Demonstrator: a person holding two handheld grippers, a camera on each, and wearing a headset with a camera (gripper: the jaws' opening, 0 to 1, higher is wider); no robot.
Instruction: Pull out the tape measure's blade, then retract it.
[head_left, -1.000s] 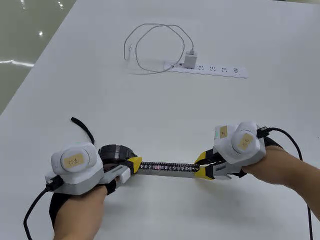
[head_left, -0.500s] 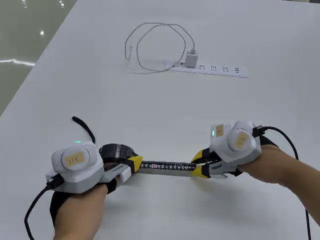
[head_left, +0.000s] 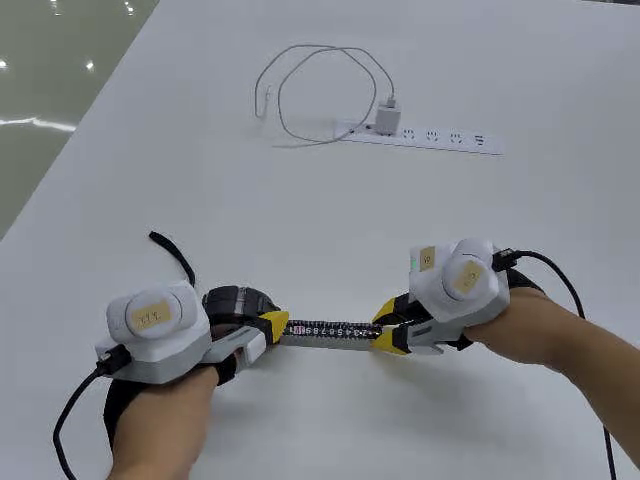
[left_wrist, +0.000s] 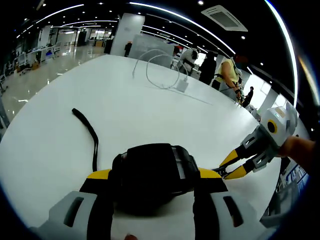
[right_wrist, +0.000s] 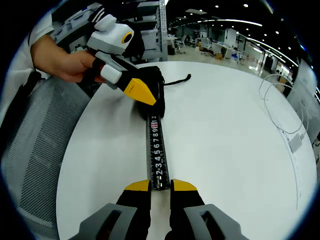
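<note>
The black tape measure case (head_left: 236, 303) lies on the white table (head_left: 330, 230), with my left gripper (head_left: 262, 334) shut on it. In the left gripper view the case (left_wrist: 152, 170) sits between the yellow-tipped jaws of the left gripper (left_wrist: 155, 176). A short length of dark blade (head_left: 330, 329) with white numerals runs right from the case to my right gripper (head_left: 384, 330), which is shut on the blade's end. The right gripper view looks along the blade (right_wrist: 155, 147) from the right gripper (right_wrist: 160, 187) to the case (right_wrist: 156, 82). A black wrist strap (head_left: 171, 256) trails from the case.
A white power strip (head_left: 440, 138) with a plugged charger (head_left: 386, 121) and a looped white cable (head_left: 310, 85) lies at the far side. The table's left edge (head_left: 60, 160) borders shiny floor. A grey mesh chair (right_wrist: 35, 150) stands beside the table.
My right gripper has moved left toward the case with the blade's end in it, and the exposed blade is shorter. The left gripper and the case have stayed put.
</note>
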